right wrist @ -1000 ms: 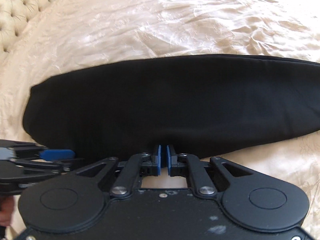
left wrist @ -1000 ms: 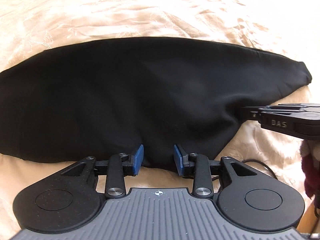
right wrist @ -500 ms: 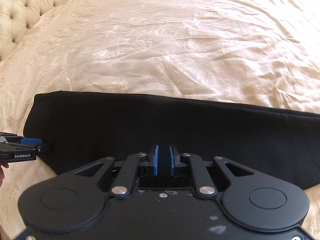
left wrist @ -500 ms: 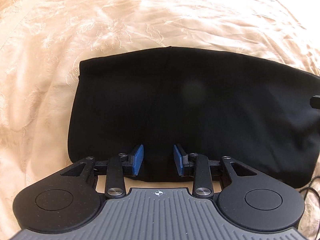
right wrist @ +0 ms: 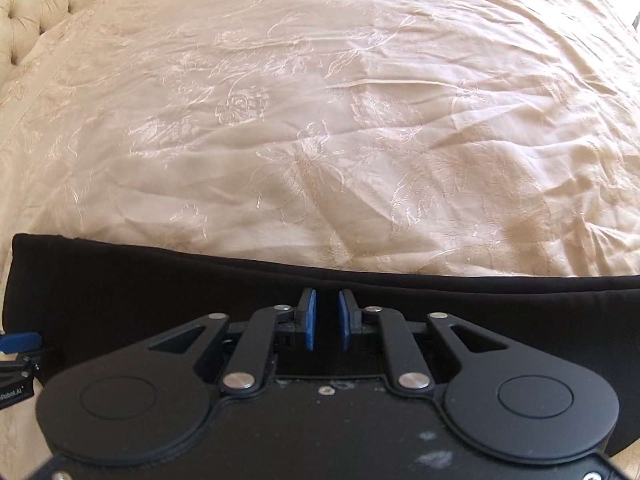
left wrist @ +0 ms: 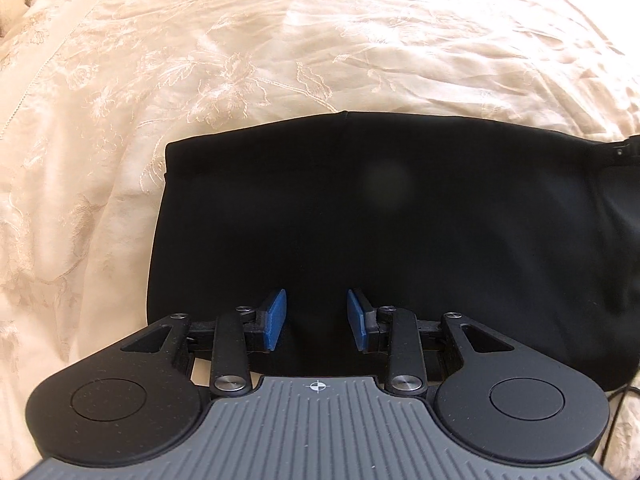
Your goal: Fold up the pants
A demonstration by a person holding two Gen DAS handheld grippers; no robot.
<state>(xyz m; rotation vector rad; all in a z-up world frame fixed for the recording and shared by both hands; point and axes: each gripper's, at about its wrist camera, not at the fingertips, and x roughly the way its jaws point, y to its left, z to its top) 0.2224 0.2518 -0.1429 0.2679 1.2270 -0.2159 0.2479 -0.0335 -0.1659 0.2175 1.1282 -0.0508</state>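
Black pants (left wrist: 360,216) lie flat, folded lengthwise, on a cream bedspread (left wrist: 280,52). My left gripper (left wrist: 316,318) is open and empty, its blue pads over the near edge of the pants close to their left end. In the right wrist view the pants (right wrist: 160,280) stretch across the lower frame. My right gripper (right wrist: 325,318) hovers over them with a narrow gap between its pads; black cloth shows behind the gap, and I cannot tell whether any is pinched. The left gripper's blue fingertip (right wrist: 16,340) shows at the left edge. Part of the right gripper (left wrist: 628,152) shows at the left wrist view's right edge.
The embroidered cream bedspread (right wrist: 320,120) covers the bed beyond the pants, with creases. A tufted headboard (right wrist: 36,4) stands at the far left. A thin black cable (left wrist: 624,394) lies by the pants' near right corner.
Both grippers have moved left along the pants, so the left end of the pants is now in view. The right gripper's pads have parted slightly. The left gripper stays open.
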